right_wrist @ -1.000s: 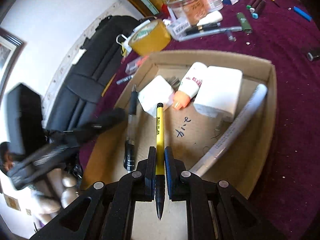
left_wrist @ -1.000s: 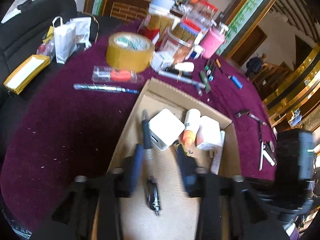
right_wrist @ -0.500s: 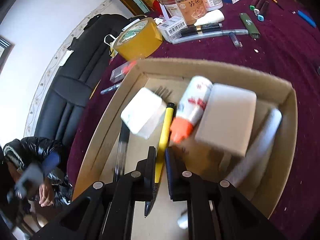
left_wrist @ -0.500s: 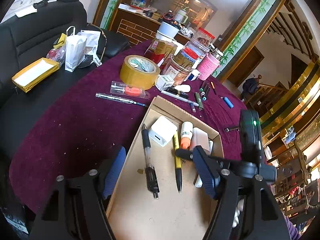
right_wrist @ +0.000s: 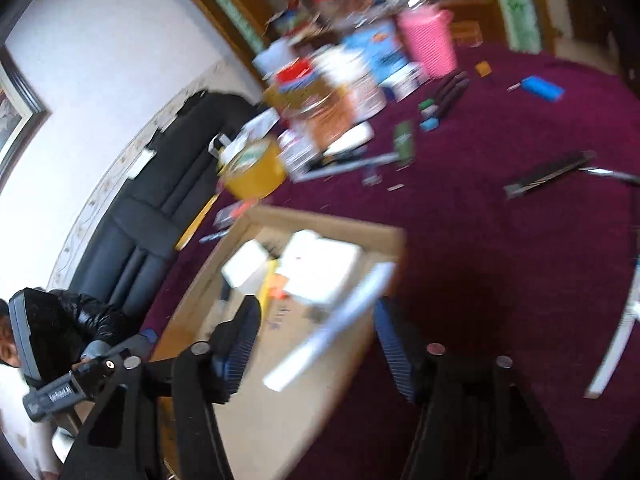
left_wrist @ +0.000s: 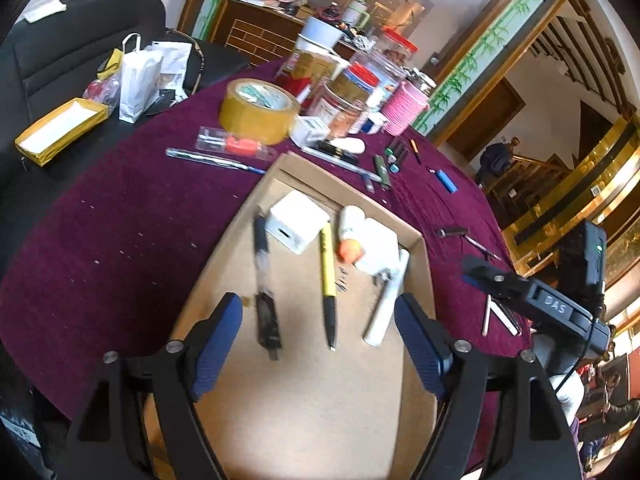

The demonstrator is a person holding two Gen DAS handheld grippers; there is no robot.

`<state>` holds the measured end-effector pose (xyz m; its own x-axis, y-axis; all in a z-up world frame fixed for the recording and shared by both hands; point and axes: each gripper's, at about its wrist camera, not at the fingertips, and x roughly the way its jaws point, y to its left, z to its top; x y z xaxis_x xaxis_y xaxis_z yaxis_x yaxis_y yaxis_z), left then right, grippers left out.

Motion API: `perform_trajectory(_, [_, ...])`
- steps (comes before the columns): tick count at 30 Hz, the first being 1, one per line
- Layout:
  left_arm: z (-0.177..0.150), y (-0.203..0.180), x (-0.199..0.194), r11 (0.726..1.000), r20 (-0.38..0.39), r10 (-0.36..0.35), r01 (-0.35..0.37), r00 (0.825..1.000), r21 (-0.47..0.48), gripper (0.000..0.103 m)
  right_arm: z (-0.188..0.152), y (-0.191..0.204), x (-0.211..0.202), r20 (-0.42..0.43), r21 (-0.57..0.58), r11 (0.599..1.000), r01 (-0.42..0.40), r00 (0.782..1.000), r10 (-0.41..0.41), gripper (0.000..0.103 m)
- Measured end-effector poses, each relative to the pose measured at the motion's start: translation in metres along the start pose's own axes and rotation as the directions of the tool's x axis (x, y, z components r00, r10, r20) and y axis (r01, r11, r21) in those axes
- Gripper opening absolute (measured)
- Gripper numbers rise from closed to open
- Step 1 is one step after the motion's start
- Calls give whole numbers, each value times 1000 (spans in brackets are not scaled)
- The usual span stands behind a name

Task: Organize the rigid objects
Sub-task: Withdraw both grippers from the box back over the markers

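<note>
An open cardboard box (left_wrist: 352, 197) lies on the purple tablecloth. In it lie a yellow pen (left_wrist: 328, 272), a black pen (left_wrist: 262, 276), a white charger cube (left_wrist: 298, 220), an orange-capped glue bottle (left_wrist: 350, 236), a white block (left_wrist: 382, 246) and a white marker (left_wrist: 387, 304). My left gripper (left_wrist: 316, 320) hovers over the box's near half, its jaws opening with nothing between them. The right wrist view is blurred. My right gripper (right_wrist: 318, 320) hangs above the box's (right_wrist: 320, 224) right edge and the white marker (right_wrist: 340, 320). Its jaws are opening and hold nothing.
Behind the box stand a tape roll (left_wrist: 258, 110), several jars (left_wrist: 340, 92) and a pink cup (left_wrist: 404, 108). Loose pens (left_wrist: 212, 159), markers (left_wrist: 390, 160) and a blue lighter (left_wrist: 446, 180) lie on the cloth. A black sofa (left_wrist: 80, 40) with bags stands at the left.
My right gripper has let go of the yellow pen, which now lies in the box, then opened and swung up and to the right. My left gripper has opened wider and drawn back.
</note>
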<state>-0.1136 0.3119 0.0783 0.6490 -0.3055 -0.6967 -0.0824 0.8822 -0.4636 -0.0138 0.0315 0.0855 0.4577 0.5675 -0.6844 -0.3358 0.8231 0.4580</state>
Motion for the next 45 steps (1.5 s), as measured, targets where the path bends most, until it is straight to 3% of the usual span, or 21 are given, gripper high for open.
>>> perform_trajectory(9, [-21,-57,0,993,-18,-42,44,999,106,78,-37,-92,-78,127,78,982,171,975,-180,71])
perform_trajectory(13, [-36,-95,2,975,-38,-91,97,995,198,78,-51,-146,-116,157,166,956,242,951,-268,71])
perform_trajectory(18, [-63,-140,17,938,-102,-154,178,983,297,79,-63,-210,-171,200,296,900,319,901,-385,71])
perform_trajectory(21, [-78,-157,33,927,-161,-168,211,973,311,79,-66,-244,-190,188,357,858,368,872,-453,71])
perform_trajectory(24, [-93,-168,47,920,-216,-170,233,961,314,79,-68,-269,-191,150,384,832,400,862,-484,71])
perform_trajectory(28, [-107,-178,50,912,-244,-165,242,955,330,79,-68,-287,-176,120,412,829,379,879,-462,71])
perform_trajectory(31, [-110,-179,49,912,-242,-161,238,957,335,79,-65,-298,-157,90,432,844,319,915,-392,74])
perform_trajectory(33, [-108,-177,48,913,-238,-159,235,958,332,79,-63,-285,-147,93,397,855,333,913,-398,75])
perform_trajectory(36, [-107,-174,48,918,-238,-159,233,958,322,79,-64,-260,-128,60,321,919,227,964,-259,75])
perform_trajectory(40, [-107,-171,54,920,-257,-168,245,952,305,79,-68,-229,-112,10,236,964,126,991,-132,75])
perform_trajectory(45, [-109,-170,56,917,-268,-175,256,947,306,79,-56,-217,-121,67,231,958,171,979,-191,75])
